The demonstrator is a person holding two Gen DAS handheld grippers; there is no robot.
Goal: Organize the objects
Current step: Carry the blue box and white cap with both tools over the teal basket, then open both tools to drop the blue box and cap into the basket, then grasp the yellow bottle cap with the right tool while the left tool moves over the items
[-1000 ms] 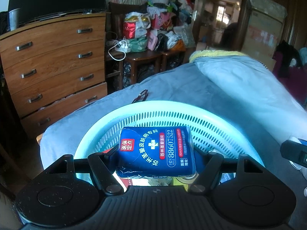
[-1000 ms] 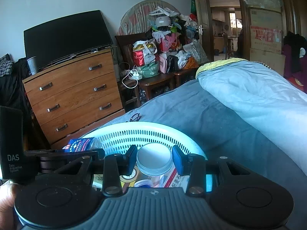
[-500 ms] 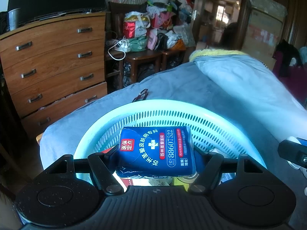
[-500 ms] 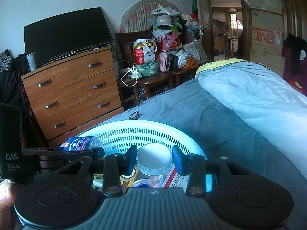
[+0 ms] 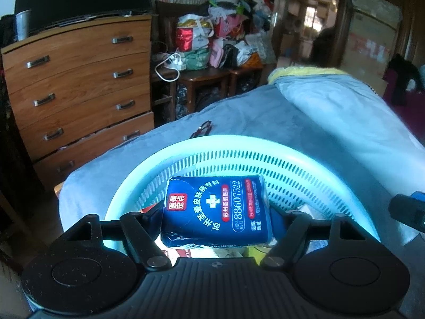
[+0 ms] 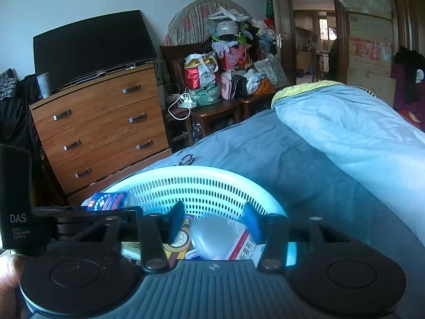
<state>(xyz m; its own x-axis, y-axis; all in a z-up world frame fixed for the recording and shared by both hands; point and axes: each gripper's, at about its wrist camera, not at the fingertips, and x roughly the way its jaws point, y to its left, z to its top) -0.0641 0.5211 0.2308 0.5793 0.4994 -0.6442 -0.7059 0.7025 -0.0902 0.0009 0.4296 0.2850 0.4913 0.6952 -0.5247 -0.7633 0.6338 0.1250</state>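
**Both grippers over the basket on the bed**

My left gripper [image 5: 216, 214] is clamped on a blue tissue pack [image 5: 215, 208], its two fingers pressed against the pack's short sides. I hold the pack level above the near part of the pale blue slotted basket [image 5: 265, 146], which sits on the blue bedcover [image 5: 265, 111] towards the bed's near end. Under the pack I can make out a red-and-white paper and something yellow in the basket, mostly hidden by the pack and by my own gripper body.

My right gripper [image 6: 213, 219] is spread wide with nothing between its fingers. Just below the gap lies a blurred clear jar with a pale lid [image 6: 209, 235], resting among a red-and-white medicine box [image 6: 245, 247] and a yellow tin [image 6: 178, 242] inside the basket [image 6: 225, 171]. The jar touches neither finger as far as I can tell. From this side the tissue pack [image 6: 107, 200] shows at the basket's left rim, with the dark body of my left gripper beside it, close to my right one.

Beyond the basket's far rim a pair of glasses [image 5: 201, 129] lies on the cover. A folded light blue quilt [image 6: 345, 122] runs along the right side of the bed. Past the bed's far edge stand a wooden chest of drawers [image 6: 106, 125] carrying a black screen [image 6: 90, 45], and a chair piled with bags [image 6: 212, 74].
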